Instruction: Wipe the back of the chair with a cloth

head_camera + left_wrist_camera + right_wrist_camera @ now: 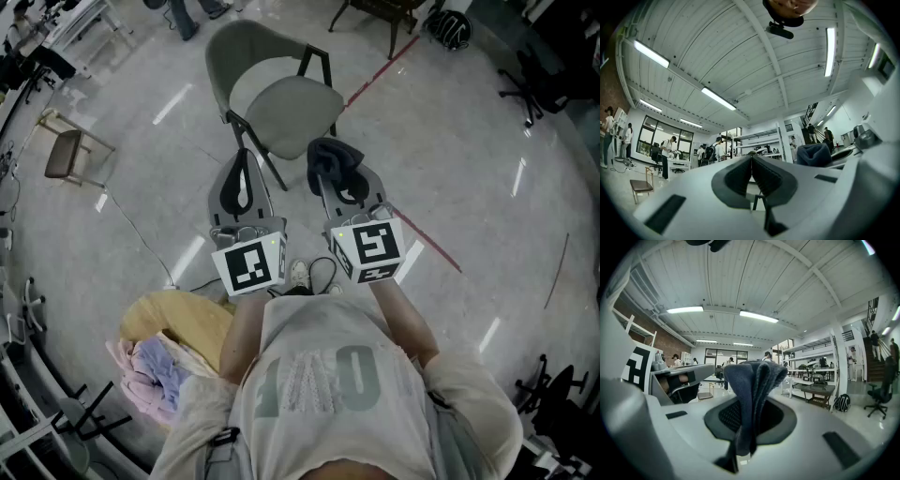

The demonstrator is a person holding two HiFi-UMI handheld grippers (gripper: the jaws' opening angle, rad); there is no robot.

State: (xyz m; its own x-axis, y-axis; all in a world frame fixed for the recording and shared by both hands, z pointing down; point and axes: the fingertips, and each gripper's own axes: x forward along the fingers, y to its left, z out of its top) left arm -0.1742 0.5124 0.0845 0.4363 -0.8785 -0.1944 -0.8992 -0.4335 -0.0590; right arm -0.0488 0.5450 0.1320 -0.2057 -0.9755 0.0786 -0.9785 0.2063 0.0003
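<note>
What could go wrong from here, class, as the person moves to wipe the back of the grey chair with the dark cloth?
The dark blue cloth is pinched by a fold in the right tool; hard rubbing might tug it out. The grey chair with black legs stands unsteadied, the shut left tool clear of it, so pushing may slide it. A black cable loops by the person's shoe: a possible snag.
</note>
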